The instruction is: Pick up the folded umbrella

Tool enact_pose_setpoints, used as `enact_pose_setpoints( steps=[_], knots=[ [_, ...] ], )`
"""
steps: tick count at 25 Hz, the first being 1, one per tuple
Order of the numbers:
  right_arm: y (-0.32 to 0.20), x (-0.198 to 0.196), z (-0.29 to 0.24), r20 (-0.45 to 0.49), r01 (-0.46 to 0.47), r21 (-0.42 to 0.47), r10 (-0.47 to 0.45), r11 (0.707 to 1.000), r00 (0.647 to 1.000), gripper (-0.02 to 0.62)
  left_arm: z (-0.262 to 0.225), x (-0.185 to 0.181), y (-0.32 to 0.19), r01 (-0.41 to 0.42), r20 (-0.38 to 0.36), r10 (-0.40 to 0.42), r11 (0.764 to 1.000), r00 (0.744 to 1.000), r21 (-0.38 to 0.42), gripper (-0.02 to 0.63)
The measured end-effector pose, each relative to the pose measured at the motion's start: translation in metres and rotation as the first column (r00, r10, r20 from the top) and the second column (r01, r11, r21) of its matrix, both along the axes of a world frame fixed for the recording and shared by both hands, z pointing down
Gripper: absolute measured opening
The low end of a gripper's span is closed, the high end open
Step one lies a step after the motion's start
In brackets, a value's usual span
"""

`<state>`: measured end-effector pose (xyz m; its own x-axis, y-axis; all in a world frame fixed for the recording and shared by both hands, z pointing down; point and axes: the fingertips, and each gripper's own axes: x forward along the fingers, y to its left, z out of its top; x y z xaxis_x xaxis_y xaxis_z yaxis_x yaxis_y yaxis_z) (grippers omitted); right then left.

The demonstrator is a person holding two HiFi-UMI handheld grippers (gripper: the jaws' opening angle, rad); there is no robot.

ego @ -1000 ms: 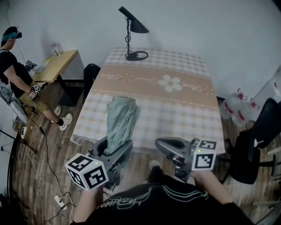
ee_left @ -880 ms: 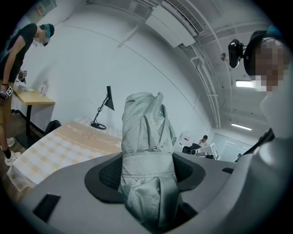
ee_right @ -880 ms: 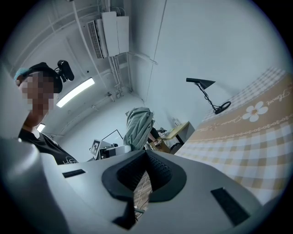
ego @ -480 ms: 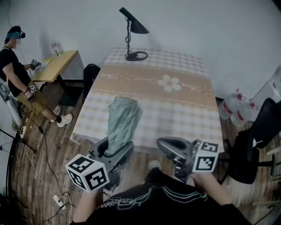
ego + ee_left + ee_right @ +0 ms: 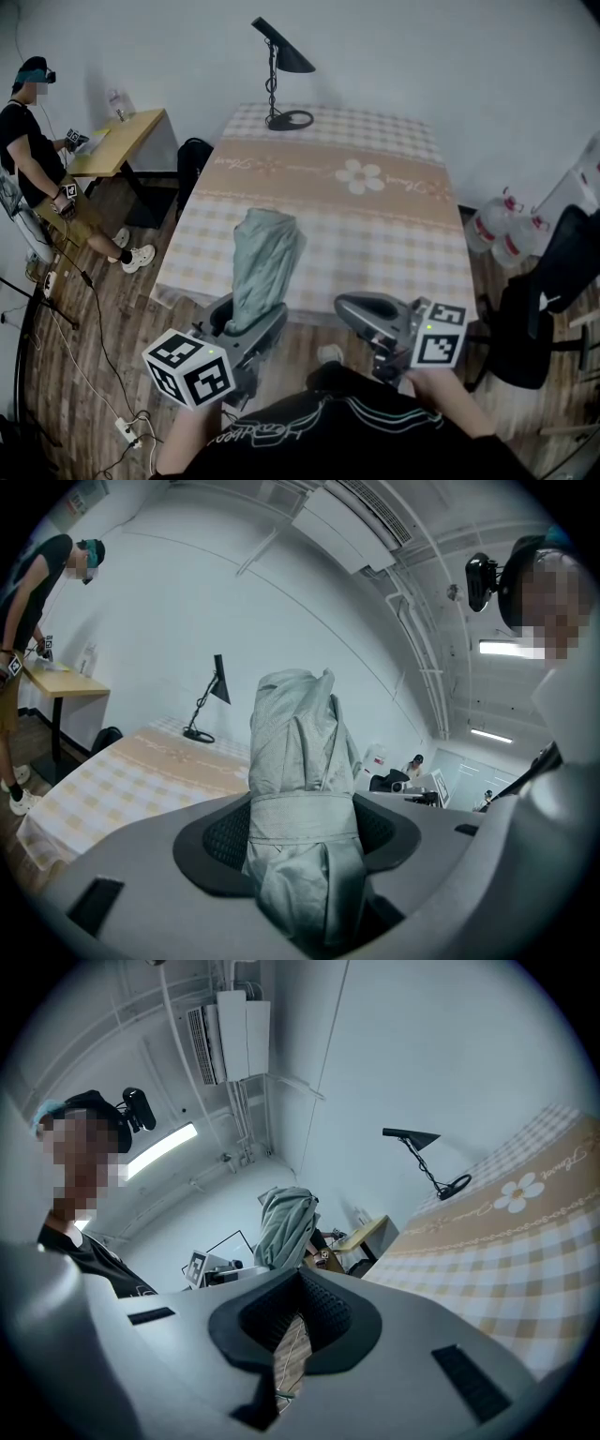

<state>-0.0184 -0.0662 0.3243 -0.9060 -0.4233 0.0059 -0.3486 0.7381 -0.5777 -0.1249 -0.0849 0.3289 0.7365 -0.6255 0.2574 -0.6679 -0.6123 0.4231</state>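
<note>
**Now: folded umbrella held in the left gripper**

Left gripper (image 5: 302,829): jaws wide, clamped on the folded umbrella (image 5: 298,747) at its strap band. Right gripper (image 5: 298,1312): jaws together, empty. The umbrella juts up over the near left edge of the table (image 5: 375,234), so the pick-up looks essentially done. Its handle end is cut off below the jaws, and any contact with the cloth cannot be made out.

A: Room layout?
B: White walls (image 5: 450,66), wood-plank floor (image 5: 84,356). Table (image 5: 412,253) under a checked cloth, black lamp (image 5: 281,66) at its far edge.
A: Sides?
B: Wooden desk (image 5: 127,136) left. Black chair (image 5: 553,291) and water bottles (image 5: 489,225) right. Ceiling strip light (image 5: 161,1146) on.
</note>
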Motion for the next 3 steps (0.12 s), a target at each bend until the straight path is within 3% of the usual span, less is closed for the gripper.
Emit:
enact_pose_setpoints(
  steps=[3],
  knots=[
    [0.0038,-0.0007,0.0004,-0.002,0.002,0.001,-0.002,1.000,1.000,0.011,0.0007,0.0010,0.0028,-0.006,-0.001,0.006,1.000,1.000,-0.003,0.276]
  ],
)
